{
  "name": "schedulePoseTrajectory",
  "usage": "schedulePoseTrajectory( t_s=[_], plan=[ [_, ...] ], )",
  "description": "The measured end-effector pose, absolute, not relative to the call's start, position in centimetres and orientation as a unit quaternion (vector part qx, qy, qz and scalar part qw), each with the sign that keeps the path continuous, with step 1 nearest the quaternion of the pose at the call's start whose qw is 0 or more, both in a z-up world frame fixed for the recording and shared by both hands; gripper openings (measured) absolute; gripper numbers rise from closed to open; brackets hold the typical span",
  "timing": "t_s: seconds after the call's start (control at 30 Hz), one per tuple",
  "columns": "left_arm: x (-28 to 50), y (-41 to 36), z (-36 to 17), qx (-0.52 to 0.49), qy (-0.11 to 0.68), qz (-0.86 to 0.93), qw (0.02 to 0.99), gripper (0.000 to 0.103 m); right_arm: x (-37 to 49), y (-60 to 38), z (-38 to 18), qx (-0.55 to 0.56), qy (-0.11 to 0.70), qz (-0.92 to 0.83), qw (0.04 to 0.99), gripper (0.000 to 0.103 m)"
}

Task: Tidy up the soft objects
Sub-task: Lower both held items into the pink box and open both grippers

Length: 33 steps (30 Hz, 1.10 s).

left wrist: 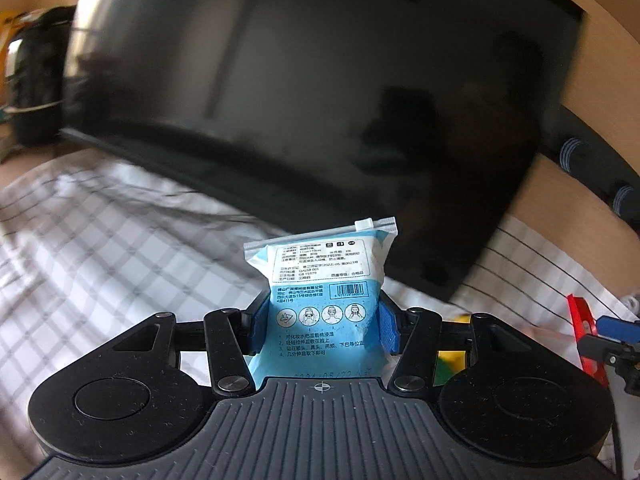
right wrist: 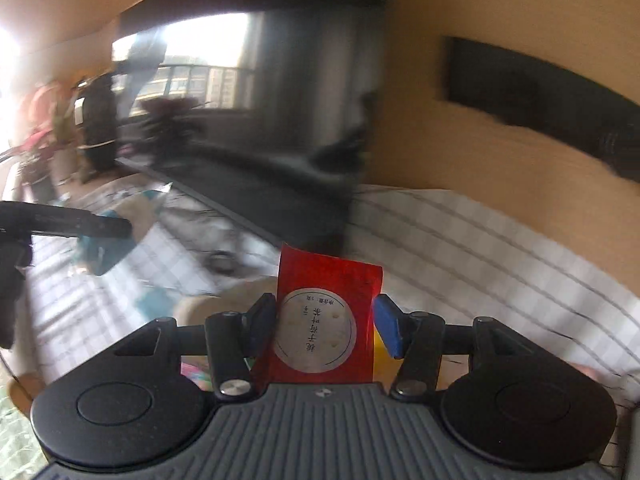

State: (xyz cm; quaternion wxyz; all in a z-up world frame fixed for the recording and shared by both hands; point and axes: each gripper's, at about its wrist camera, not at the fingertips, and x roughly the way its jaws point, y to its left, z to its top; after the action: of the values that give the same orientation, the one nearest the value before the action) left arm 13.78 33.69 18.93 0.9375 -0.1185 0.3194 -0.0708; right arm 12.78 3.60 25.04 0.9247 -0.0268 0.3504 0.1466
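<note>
left tool (left wrist: 320, 320): clamped, gripping | right tool (right wrist: 325, 326): clamped, gripping

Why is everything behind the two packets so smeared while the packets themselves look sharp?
Left wrist view: the blue packet in the left gripper reads crisply, while the checked cloth streaks. Right wrist view: the red packet in the right gripper is sharp; the window reflection glares and smears.

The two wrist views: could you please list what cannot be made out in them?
- Left wrist: blue pouch bottom hidden behind the left gripper body.
- Right wrist: red packet lower end hidden by the right gripper.
- Right wrist: items on the checked cloth blurred by motion.
</note>
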Motion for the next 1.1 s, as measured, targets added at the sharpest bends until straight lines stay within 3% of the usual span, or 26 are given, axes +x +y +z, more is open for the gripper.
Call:
schedulePoseTrajectory(
  t_s=[0.27,0.57,0.67,0.8,0.97,1.1],
  plan=[
    [14.0,19.2,19.1,-0.096,0.343,-0.190,0.915,0.058,10.0,-8.9,23.6,-0.009,0.335,0.052,0.941,0.055],
    [16.8,2.8,15.5,-0.089,0.383,-0.293,0.871,0.058,9.4,-18.5,18.4,0.046,0.357,-0.002,0.933,0.055],
    [18.7,-0.7,14.1,-0.109,0.390,-0.323,0.855,0.058,9.4,-19.8,16.1,0.058,0.351,0.009,0.935,0.066],
    [20.2,-4.3,11.2,-0.101,0.417,-0.320,0.845,0.058,8.4,-20.0,14.0,0.050,0.365,0.008,0.930,0.066],
    [19.4,-7.5,8.3,0.021,0.398,-0.296,0.868,0.059,5.6,-18.2,12.7,0.017,0.376,0.013,0.926,0.066],
    [18.8,-6.8,7.9,0.013,0.402,-0.315,0.860,0.057,5.1,-18.0,12.3,0.018,0.387,-0.001,0.922,0.066]
  ],
)
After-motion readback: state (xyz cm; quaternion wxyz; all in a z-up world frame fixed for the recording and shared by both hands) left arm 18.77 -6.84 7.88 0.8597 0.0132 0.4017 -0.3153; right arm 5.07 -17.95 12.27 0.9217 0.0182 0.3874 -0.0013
